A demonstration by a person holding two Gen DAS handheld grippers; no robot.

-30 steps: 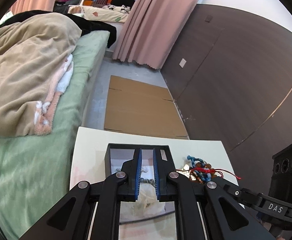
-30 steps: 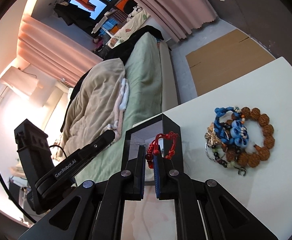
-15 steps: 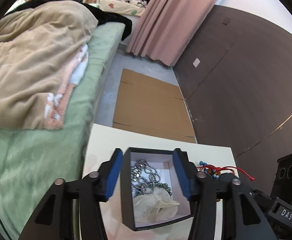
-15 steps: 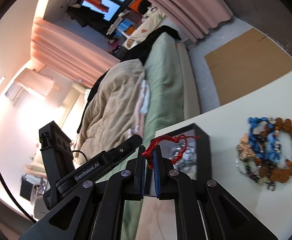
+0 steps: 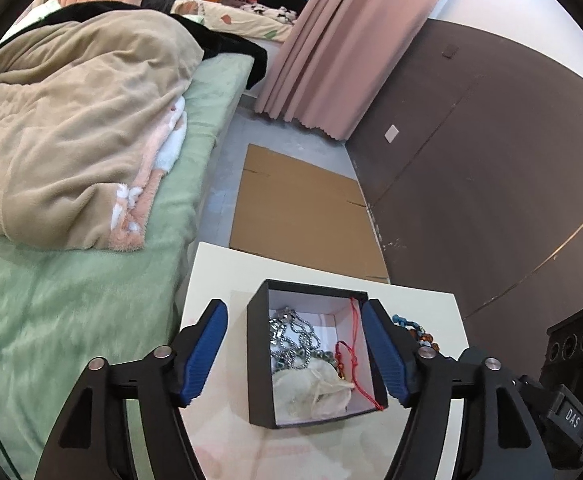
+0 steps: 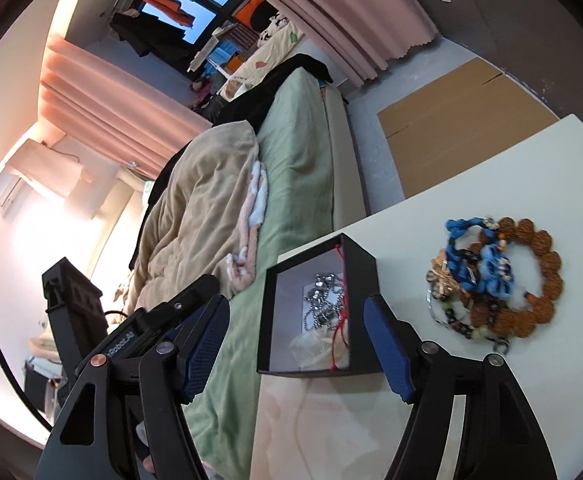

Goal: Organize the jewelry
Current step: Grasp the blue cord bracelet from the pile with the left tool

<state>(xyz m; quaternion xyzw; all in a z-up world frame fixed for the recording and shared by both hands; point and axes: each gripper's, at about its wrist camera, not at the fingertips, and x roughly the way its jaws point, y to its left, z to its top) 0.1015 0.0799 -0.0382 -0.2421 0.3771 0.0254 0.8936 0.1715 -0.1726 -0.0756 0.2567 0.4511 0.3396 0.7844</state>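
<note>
A black box with a white inside stands on the white table. In it lie a silver chain, a whitish pouch and a red string bracelet that trails up the right wall. My left gripper straddles the box, its jaws opening and the pads off the walls. In the right wrist view my right gripper is also opening with nothing in it, just short of the box, and the red bracelet lies free inside. A heap of bead bracelets lies to the right.
A bed with a green sheet and a beige blanket runs along the table's left edge. Flat cardboard lies on the floor beyond the table, with a brown wall to the right. The other gripper's body sits at lower right.
The right gripper, which was shut on the red bracelet, has opened and the bracelet now lies in the box. The left jaws have spread from nearly shut to either side of the box.
</note>
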